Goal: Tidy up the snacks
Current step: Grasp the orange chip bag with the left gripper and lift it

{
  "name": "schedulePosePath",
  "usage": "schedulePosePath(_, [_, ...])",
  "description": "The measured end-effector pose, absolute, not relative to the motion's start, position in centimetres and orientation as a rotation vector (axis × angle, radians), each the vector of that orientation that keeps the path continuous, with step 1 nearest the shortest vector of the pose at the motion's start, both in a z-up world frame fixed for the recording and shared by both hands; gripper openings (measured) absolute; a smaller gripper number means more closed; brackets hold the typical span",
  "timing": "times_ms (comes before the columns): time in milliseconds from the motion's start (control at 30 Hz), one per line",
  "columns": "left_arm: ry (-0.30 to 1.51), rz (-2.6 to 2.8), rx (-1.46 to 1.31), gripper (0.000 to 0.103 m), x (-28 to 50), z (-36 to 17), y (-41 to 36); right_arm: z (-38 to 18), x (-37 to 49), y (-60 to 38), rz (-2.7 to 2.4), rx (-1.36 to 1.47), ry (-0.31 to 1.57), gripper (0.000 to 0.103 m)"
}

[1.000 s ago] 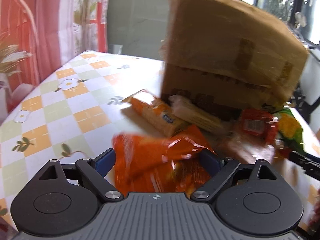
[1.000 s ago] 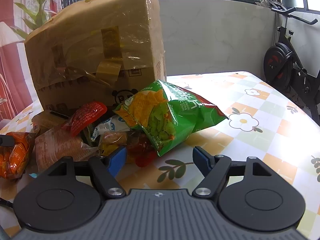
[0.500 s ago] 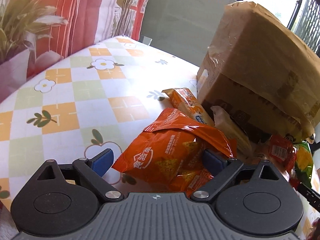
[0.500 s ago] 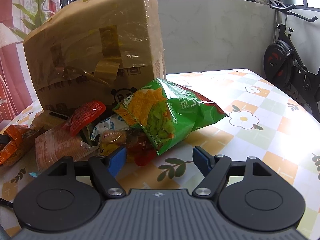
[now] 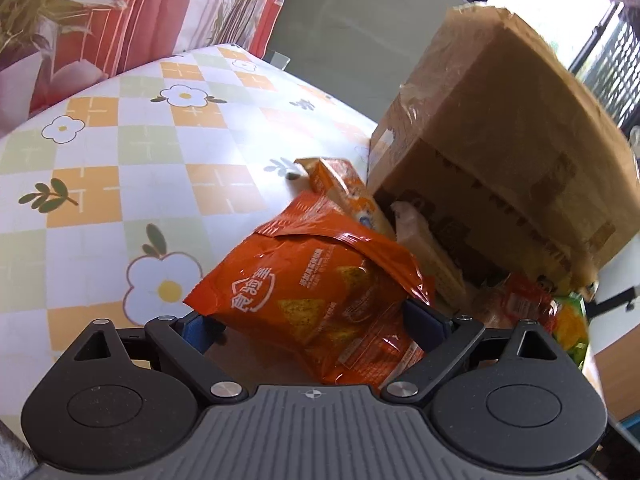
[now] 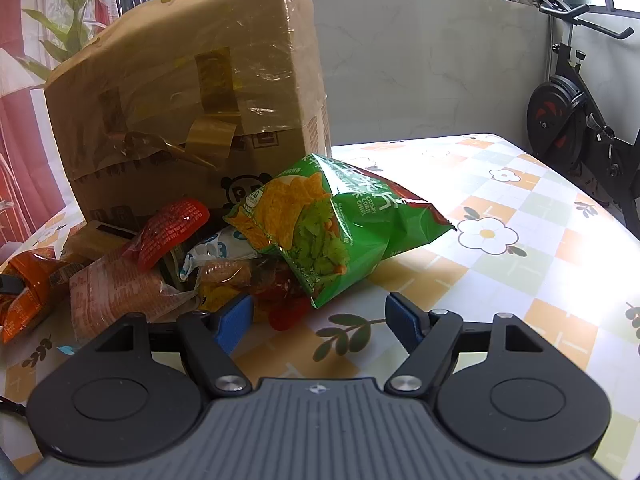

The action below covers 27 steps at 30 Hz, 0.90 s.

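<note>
Your left gripper (image 5: 308, 320) has rolled level, clamped on the orange chip bag (image 5: 312, 292) just before the cardboard box (image 5: 500, 152) — right gripper (image 6: 320, 320) gapes empty; the pile beside that box remains unsorted

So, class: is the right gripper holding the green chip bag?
No. The right gripper is open and empty, short of the green chip bag.

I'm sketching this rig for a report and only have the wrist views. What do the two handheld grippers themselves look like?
Both look alike. The left gripper and the right gripper each have a grey ribbed body with a small crosshair mark, two round black housings with circular caps, black link arms joined by silver pins, and blue fingertips. No hand or sleeve shows.
</note>
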<state>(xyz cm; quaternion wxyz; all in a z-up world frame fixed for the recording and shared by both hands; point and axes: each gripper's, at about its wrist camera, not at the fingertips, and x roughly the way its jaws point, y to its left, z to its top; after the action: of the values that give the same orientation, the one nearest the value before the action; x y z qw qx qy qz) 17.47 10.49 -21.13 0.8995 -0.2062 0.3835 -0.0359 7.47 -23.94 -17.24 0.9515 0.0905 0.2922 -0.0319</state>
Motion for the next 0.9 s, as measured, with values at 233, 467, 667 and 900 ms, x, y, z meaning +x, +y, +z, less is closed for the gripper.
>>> schedulePosePath(233, [0.774, -0.075, -0.51, 0.096, 19.2, -20.9, 10.9, -17.3, 7.5, -23.9, -0.06, 0.178, 0.599, 0.076])
schedulePosePath(467, [0.766, -0.103, -0.514, 0.096, 20.7, -21.2, 9.3, -17.4, 7.9, -23.9, -0.063, 0.187, 0.617, 0.076])
schedulePosePath(667, [0.74, -0.132, -0.558, 0.096, 20.8, -20.8, 9.0, -17.5, 8.1, -23.7, -0.06, 0.177, 0.628, 0.076])
schedulePosePath(900, [0.766, -0.09, -0.538, 0.093, 21.2, -21.1, 9.0, -17.7, 8.5, -23.5, -0.061, 0.172, 0.641, 0.076])
